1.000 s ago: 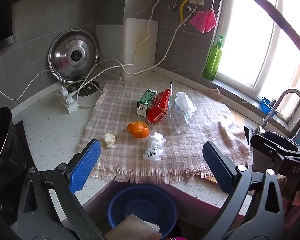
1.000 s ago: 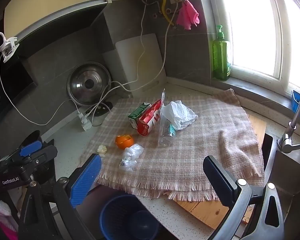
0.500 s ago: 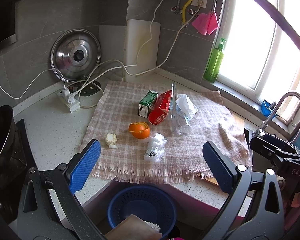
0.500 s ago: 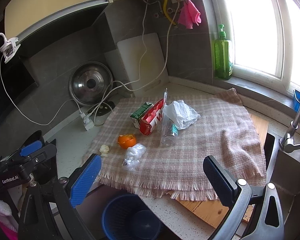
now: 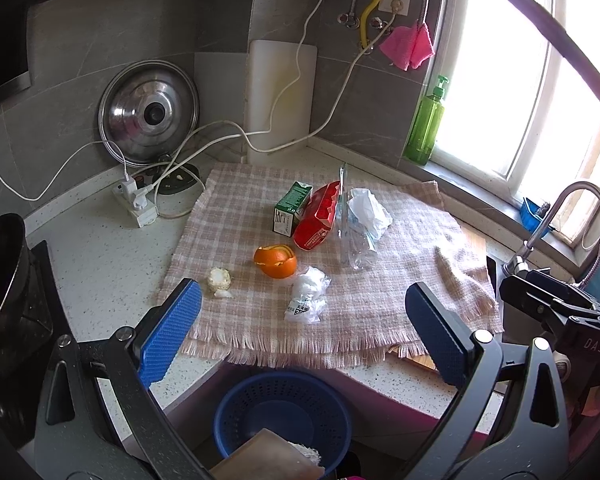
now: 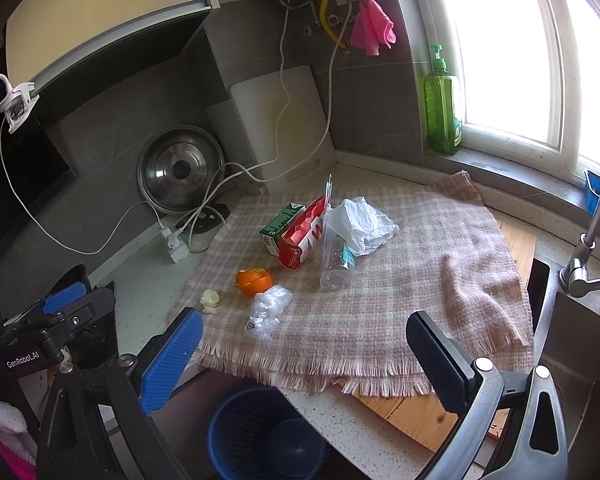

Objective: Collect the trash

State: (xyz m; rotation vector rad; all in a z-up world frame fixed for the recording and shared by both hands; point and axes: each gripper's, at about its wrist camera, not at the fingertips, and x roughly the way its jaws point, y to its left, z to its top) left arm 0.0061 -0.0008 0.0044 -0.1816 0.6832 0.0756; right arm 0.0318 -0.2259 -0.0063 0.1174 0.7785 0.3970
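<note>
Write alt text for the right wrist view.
An open claw hangs over a checked cloth strewn with trash: orange peel, crumpled plastic wrap, red carton, green carton, clear bottle and white bag. A blue bin stands below the counter edge.

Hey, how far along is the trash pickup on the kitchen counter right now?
Barely started. Done: the blue bin below the counter edge already holds something pale, which I can't identify. In hand: nothing; the left gripper and right gripper are both open and empty. Left on the checked cloth: orange peel, crumpled plastic wrapper, green carton, red pack, clear bottle, white bag and a small white scrap.
</note>
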